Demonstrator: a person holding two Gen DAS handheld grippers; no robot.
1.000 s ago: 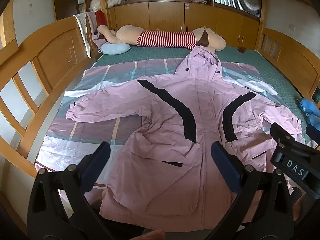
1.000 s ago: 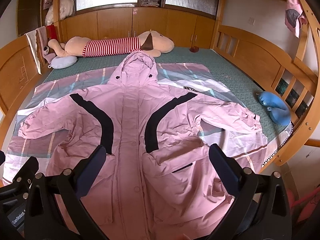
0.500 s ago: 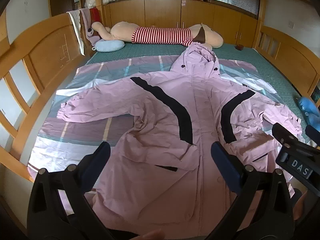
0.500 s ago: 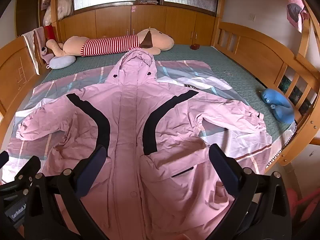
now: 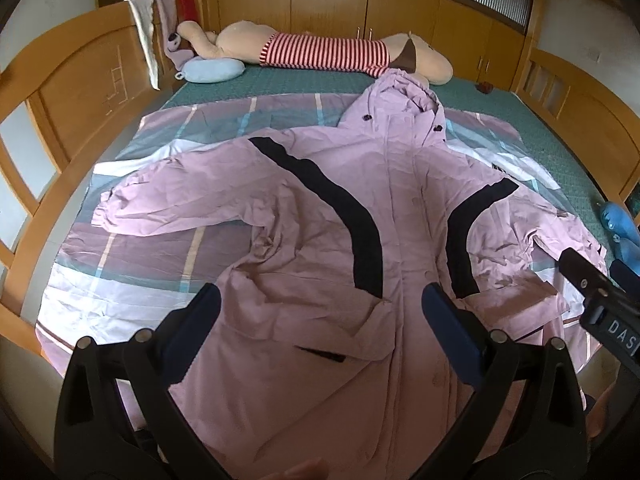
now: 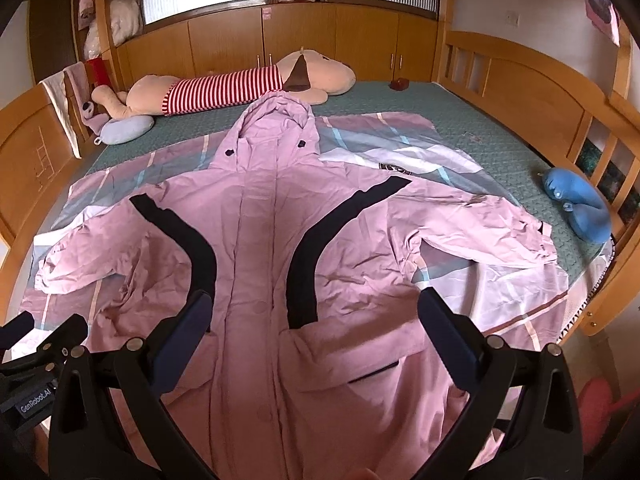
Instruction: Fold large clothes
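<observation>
**One jacket laid flat, both grippers poised at the hem**

A single pink jacket (image 5: 360, 240) lies face up on the bed (image 5: 520, 120), spread over a striped sheet (image 5: 160, 248). Its long axis runs straight away from the grippers: hem at the near edge of the bed, hood (image 6: 276, 120) toward the far edge, just short of the one long stuffed toy (image 6: 224, 88). Two sleeves stretch sideways, one toward each side rail.

The left hand-held gripper (image 5: 320, 316) hangs above the lower left front panel, its jaws spread wide with nothing between them. The right hand-held gripper (image 6: 314, 316) hangs over the lower right panel, equally wide open and empty. Neither appears to touch the cloth.

The fold has not begun, judging by how flat the garment lies. Each sleeve sits diagonally forward and outward from the gripper on its own side, so the left one is nearer the left sleeve (image 5: 168, 200) and the right one nearer the right sleeve (image 6: 480, 224).

Also on the bed: one pale blue pillow (image 6: 126, 130) at the far left corner, and one blue neck cushion (image 6: 576, 208) near the right edge.
</observation>
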